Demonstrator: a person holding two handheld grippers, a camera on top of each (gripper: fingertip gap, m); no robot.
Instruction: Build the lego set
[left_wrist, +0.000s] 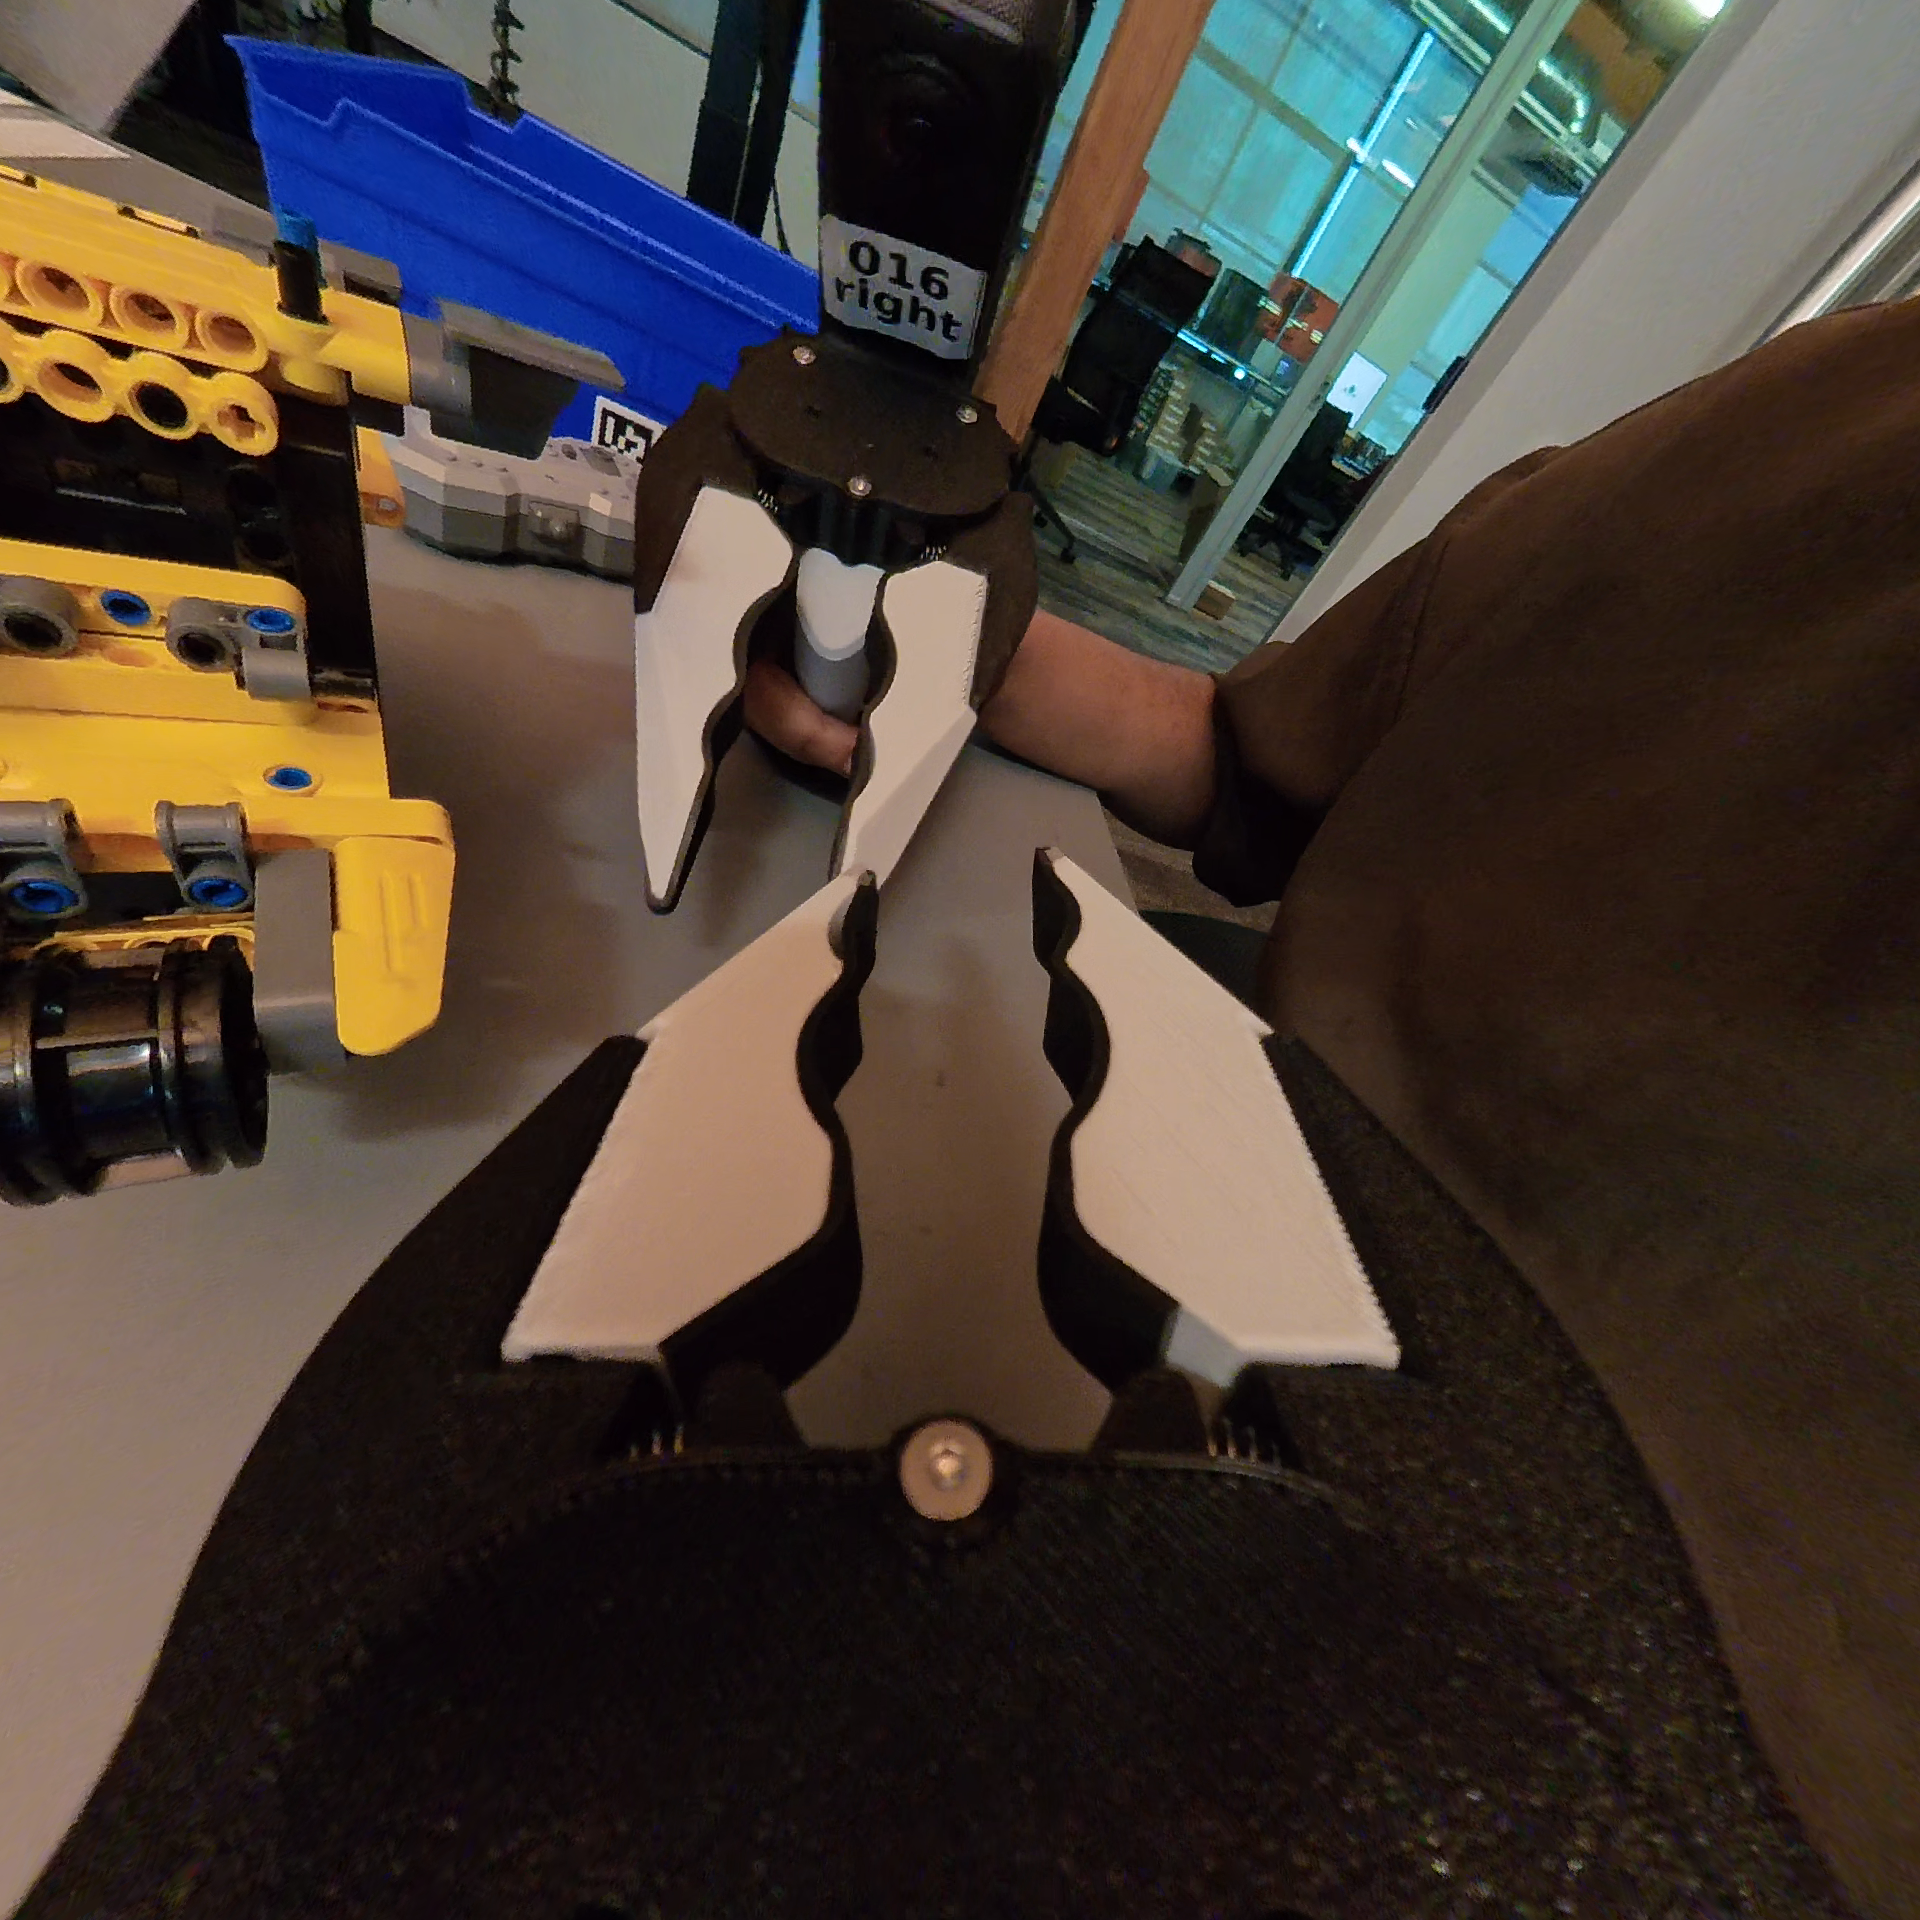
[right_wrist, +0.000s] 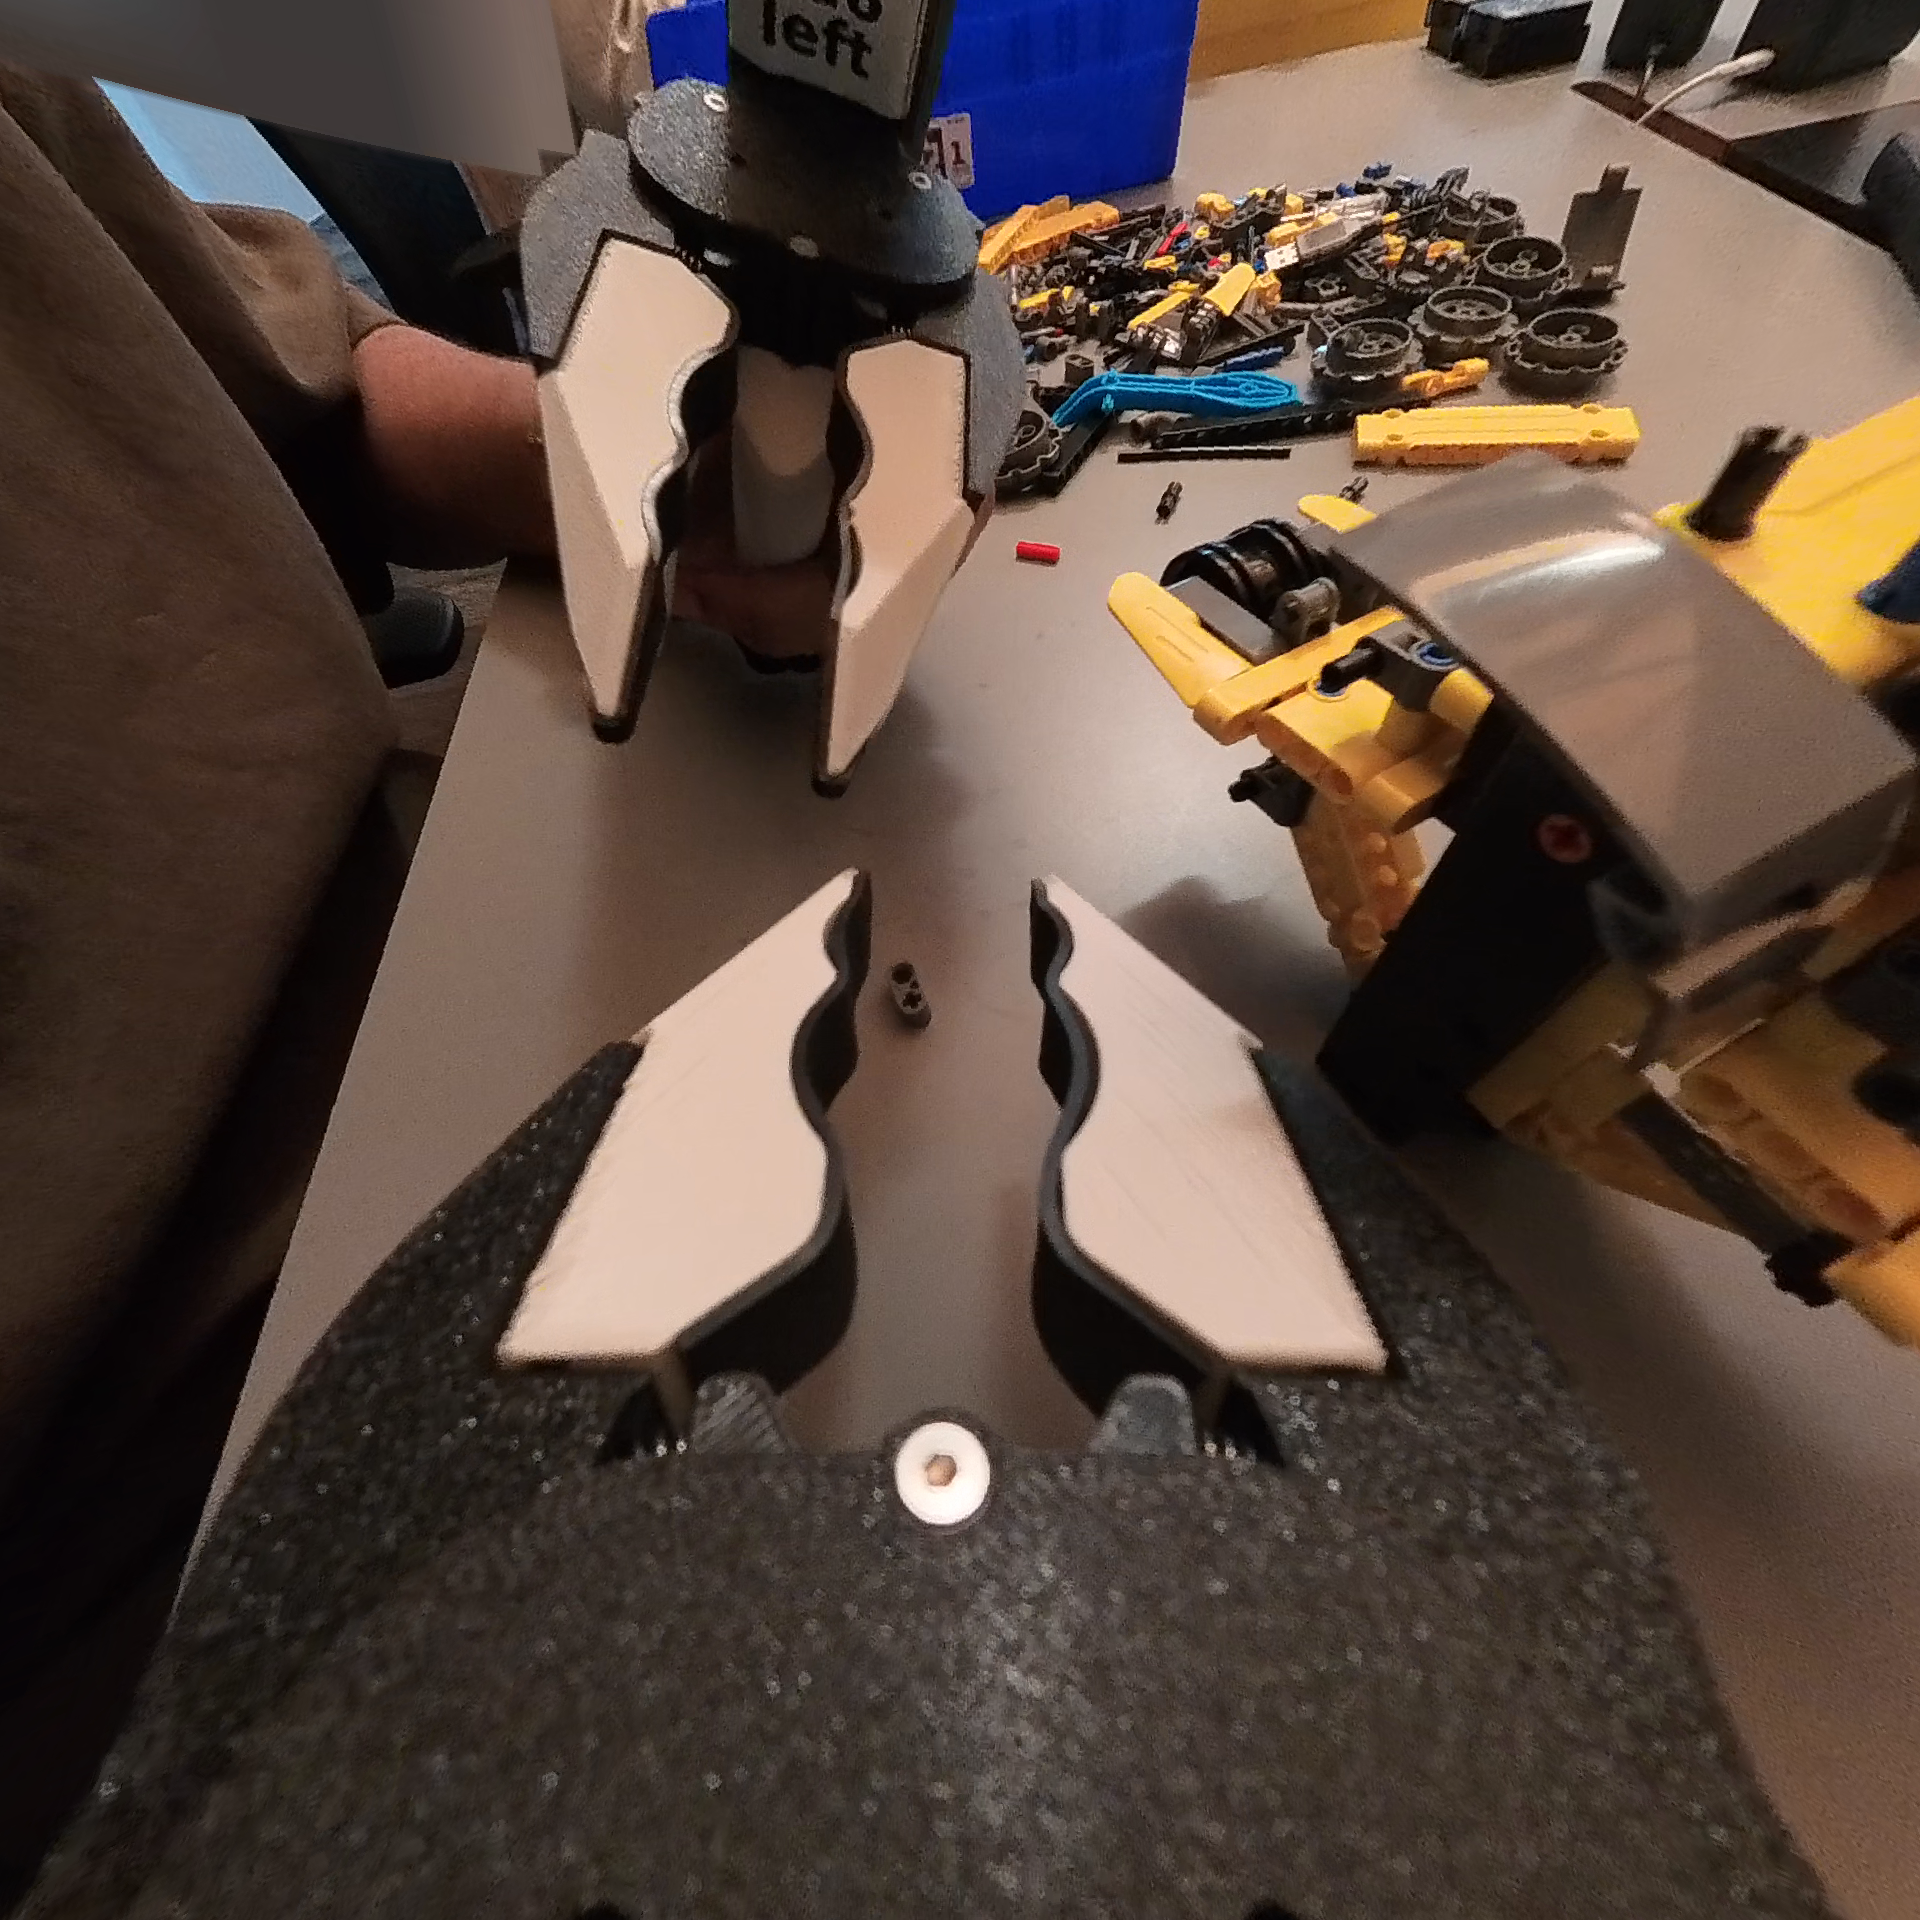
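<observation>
My left gripper (left_wrist: 951, 868) is open and empty above the grey table (left_wrist: 499, 665). My right gripper (right_wrist: 945, 883) is open and empty, low over the table (right_wrist: 644, 862). A small dark grey connector piece (right_wrist: 907, 994) lies on the table between its fingers, nearer the left finger. The two grippers face each other: the right one shows in the left wrist view (left_wrist: 764, 883), the left one in the right wrist view (right_wrist: 722, 758), both open. A yellow and black brick-built vehicle (left_wrist: 177, 665) stands to my left gripper's left; it also shows in the right wrist view (right_wrist: 1558, 831).
A pile of loose yellow, black and blue brick parts and wheels (right_wrist: 1320, 291) lies at the back of the table. A blue bin (left_wrist: 499, 218) stands behind. A grey battery box (left_wrist: 509, 499) sits by the vehicle. A person in a brown shirt (left_wrist: 1610, 935) sits at the table's edge.
</observation>
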